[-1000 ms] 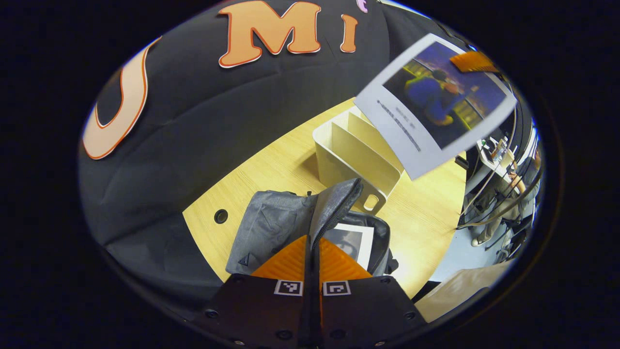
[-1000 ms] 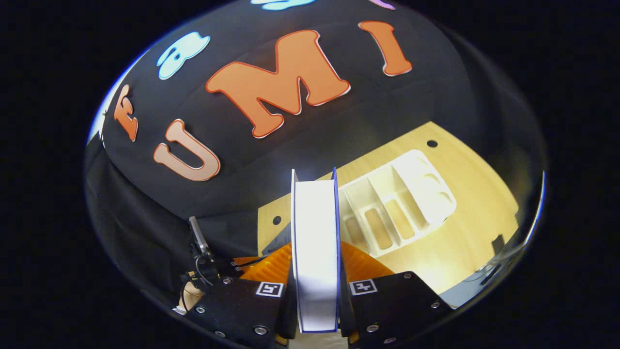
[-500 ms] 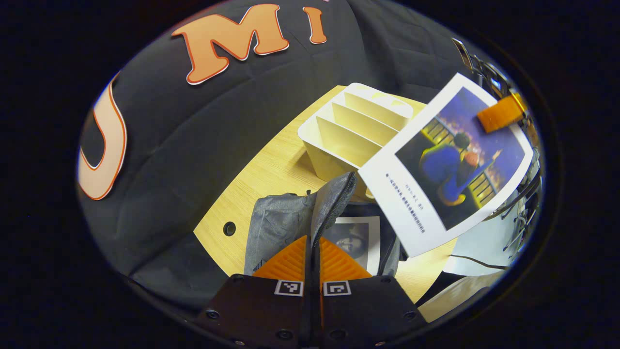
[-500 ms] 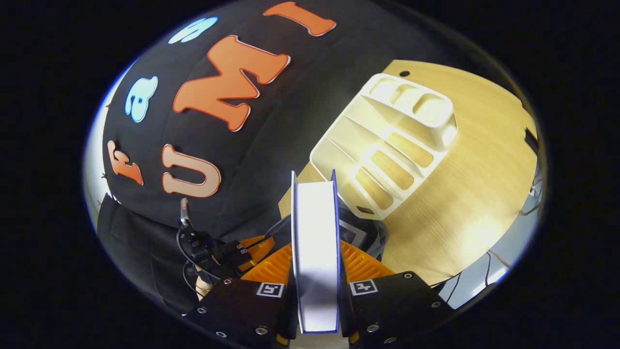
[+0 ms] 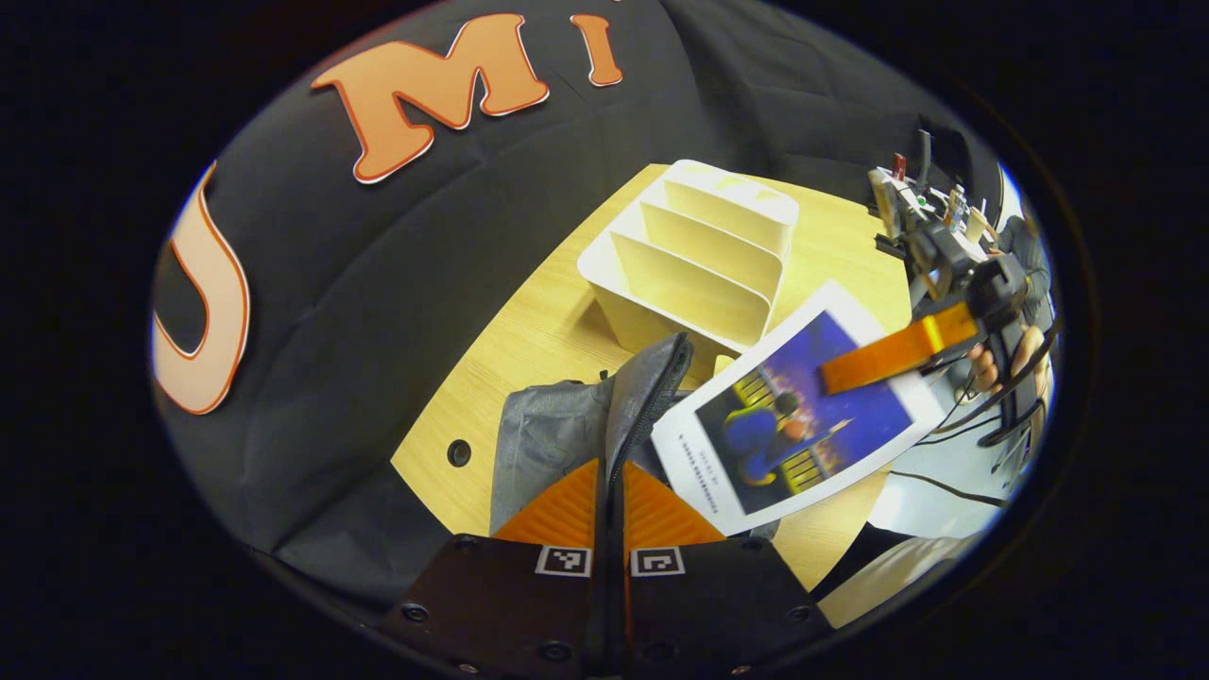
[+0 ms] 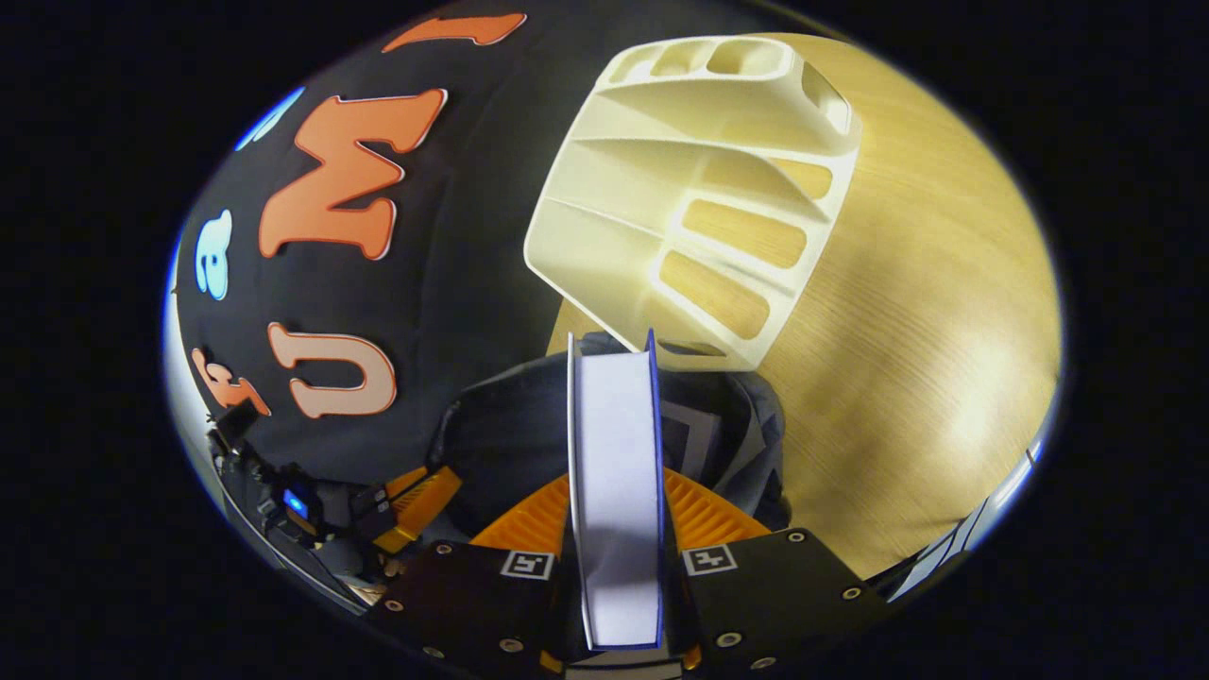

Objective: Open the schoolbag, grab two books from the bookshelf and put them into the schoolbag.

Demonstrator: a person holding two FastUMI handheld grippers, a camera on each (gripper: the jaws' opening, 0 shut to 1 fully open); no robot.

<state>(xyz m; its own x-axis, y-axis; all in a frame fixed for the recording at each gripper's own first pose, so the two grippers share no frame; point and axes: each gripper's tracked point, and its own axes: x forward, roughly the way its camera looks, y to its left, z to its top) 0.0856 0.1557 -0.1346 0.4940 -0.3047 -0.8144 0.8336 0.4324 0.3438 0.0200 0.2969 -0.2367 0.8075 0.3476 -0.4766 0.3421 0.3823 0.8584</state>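
A grey schoolbag [image 5: 553,439] lies on the wooden table [image 5: 529,321] with its zipped flap [image 5: 652,382] lifted. My left gripper [image 5: 611,465] is shut on that flap. A book with a blue picture cover [image 5: 798,416] hangs tilted over the bag's mouth, one finger [image 5: 893,348] of the other gripper across its cover. In the right gripper view my right gripper [image 6: 616,482] is shut on this book [image 6: 614,416], its white page edge facing me. Below it the bag [image 6: 501,434] gapes, and a pale corner of another book [image 6: 694,427] shows inside.
A cream bookshelf [image 5: 699,260] with upright dividers stands just behind the bag, its slots bare [image 6: 699,189]. The left gripper [image 6: 416,496] sits at the bag's left side. A hand [image 5: 992,364] and cables are at the table's right edge.
The right gripper has brought the blue book down and toward the bag's mouth, where it now covers the book inside in the left gripper view. The left gripper still holds the flap up.
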